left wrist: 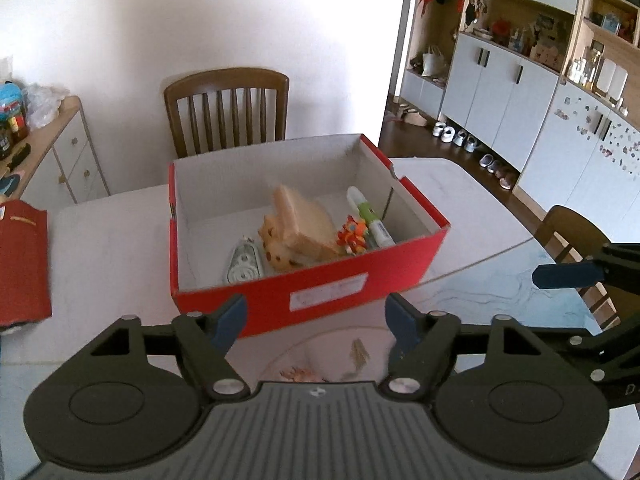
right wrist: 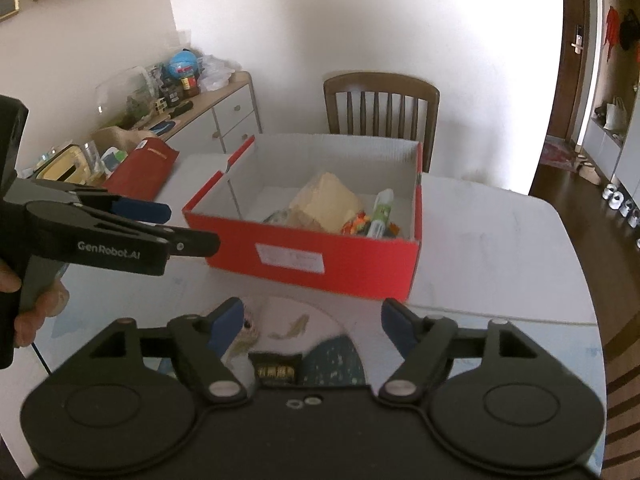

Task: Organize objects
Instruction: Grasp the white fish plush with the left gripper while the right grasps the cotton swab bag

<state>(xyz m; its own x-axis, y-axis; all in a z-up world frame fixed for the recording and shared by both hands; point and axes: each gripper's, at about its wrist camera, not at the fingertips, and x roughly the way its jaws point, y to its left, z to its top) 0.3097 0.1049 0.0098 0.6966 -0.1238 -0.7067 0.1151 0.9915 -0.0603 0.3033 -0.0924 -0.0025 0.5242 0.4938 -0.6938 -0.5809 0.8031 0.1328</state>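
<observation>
Blue-padded and spread wide, my left gripper (left wrist: 316, 320) and right gripper (right wrist: 312, 322) both hang empty above the near edge of the white table (left wrist: 100, 248), nothing between the fingers. Just beyond them sits the red box (left wrist: 320, 292) in the middle of the table, lidless, already holding a wooden toy (left wrist: 298, 228), a green-and-white marker (left wrist: 370, 216), a small orange toy (left wrist: 352, 236) and a grey gadget (left wrist: 242, 264). I judge the sorting nearly done; the red lid (left wrist: 22, 260) lies at the far left, not yet on.
</observation>
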